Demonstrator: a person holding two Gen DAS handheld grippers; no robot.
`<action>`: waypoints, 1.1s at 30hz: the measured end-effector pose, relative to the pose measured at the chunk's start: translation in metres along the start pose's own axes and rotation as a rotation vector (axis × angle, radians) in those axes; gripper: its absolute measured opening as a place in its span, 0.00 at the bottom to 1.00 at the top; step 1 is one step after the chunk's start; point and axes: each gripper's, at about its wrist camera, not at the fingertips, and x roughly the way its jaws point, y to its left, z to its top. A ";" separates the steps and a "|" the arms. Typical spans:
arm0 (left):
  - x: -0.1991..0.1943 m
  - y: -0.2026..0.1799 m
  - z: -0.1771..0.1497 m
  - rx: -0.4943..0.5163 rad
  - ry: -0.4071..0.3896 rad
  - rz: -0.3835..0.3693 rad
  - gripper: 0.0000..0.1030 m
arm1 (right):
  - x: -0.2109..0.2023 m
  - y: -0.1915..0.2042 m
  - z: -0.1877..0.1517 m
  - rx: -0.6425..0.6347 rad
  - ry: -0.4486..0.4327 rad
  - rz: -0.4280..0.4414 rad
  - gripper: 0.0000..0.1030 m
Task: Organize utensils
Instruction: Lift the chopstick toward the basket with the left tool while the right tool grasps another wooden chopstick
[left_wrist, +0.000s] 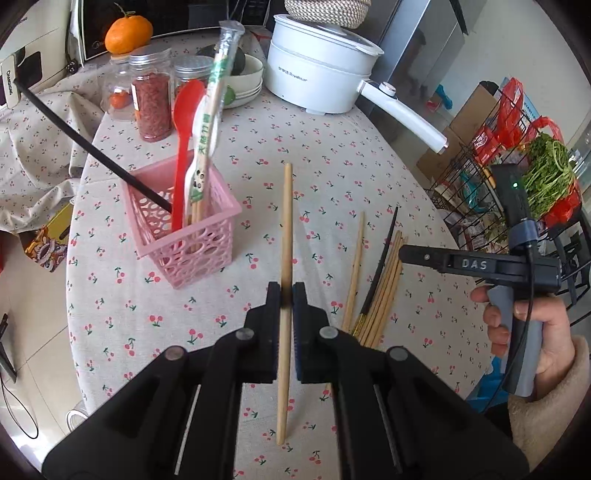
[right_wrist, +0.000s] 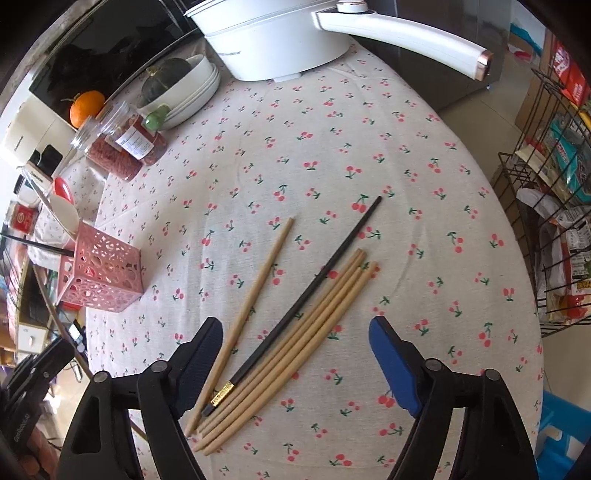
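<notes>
Counter (left_wrist: 332, 155): round, cherry-print cloth.
Pink perforated plastic basket (left_wrist: 192, 236): landmark; already holding spoons and chopsticks.
Left claw (left_wrist: 286, 295): clamped on pale wooden chopstick (left_wrist: 286, 229), right of basket; tilt upright, lower tip-first.
Right claw (right_wrist: 295, 343): spread wide above loose chopsticks (right_wrist: 295, 332), right of basket.

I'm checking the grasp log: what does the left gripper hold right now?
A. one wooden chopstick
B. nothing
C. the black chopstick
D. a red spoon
A: the left gripper is shut on a single wooden chopstick, lifted above the table near the pink basket.
</notes>
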 end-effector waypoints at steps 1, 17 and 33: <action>-0.005 0.002 0.000 -0.001 -0.015 -0.003 0.07 | 0.004 0.006 0.001 -0.007 0.007 0.008 0.64; -0.030 0.034 -0.006 -0.051 -0.056 -0.011 0.07 | 0.065 0.058 0.023 -0.085 0.010 -0.228 0.31; -0.036 0.042 -0.007 -0.071 -0.079 0.011 0.07 | 0.064 0.080 0.007 -0.161 0.030 -0.164 0.14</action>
